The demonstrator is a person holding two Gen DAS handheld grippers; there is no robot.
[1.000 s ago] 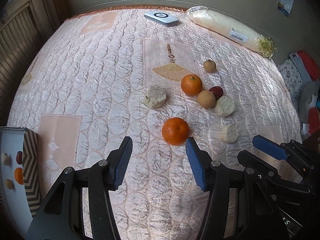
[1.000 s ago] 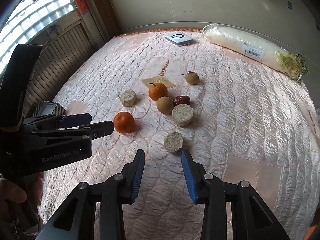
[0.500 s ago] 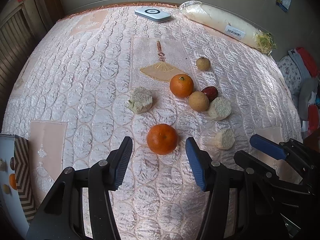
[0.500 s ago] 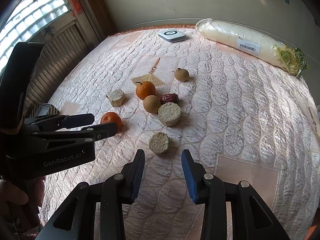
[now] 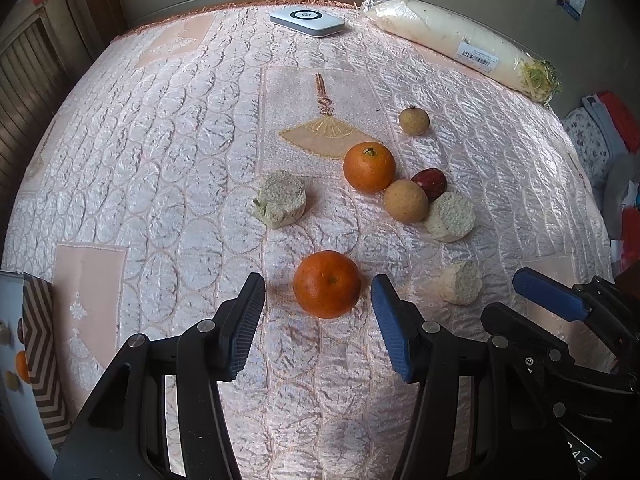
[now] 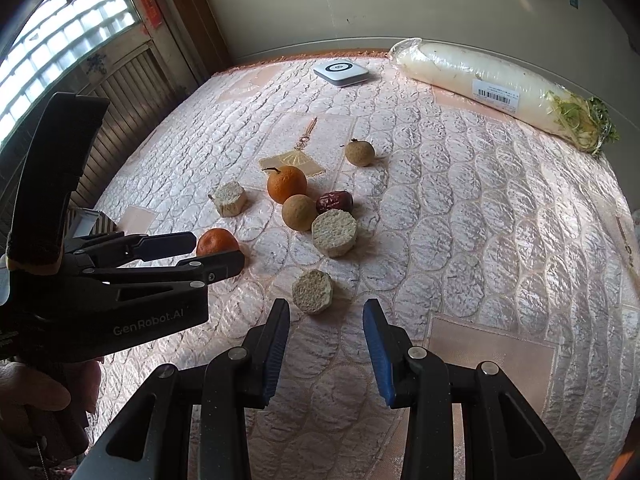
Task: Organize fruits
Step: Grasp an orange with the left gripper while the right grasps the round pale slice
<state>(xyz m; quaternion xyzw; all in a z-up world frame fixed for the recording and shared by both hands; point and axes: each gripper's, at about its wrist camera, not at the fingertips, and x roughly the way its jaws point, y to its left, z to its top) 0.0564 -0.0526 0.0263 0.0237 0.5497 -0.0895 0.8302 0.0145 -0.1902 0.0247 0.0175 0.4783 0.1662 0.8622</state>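
Observation:
Fruits lie on a pink quilted cloth. My left gripper (image 5: 318,304) is open, its tips on either side of the near orange (image 5: 327,283), which also shows in the right wrist view (image 6: 217,241). Behind lie a second orange (image 5: 369,167), a tan round fruit (image 5: 405,201), a red date (image 5: 429,182), a small tan fruit (image 5: 414,120) and three pale cut pieces (image 5: 281,199) (image 5: 451,216) (image 5: 460,282). My right gripper (image 6: 326,320) is open and empty, just short of the nearest cut piece (image 6: 312,291).
A wrapped white radish (image 6: 500,88) and a white flat device (image 6: 341,72) lie at the far edge. A patterned box (image 5: 24,344) stands at the left. The left gripper's body (image 6: 120,280) fills the left of the right wrist view.
My left gripper has moved forward and right so the near orange now sits between its open tips. My right gripper has closed in on the nearest cut piece.

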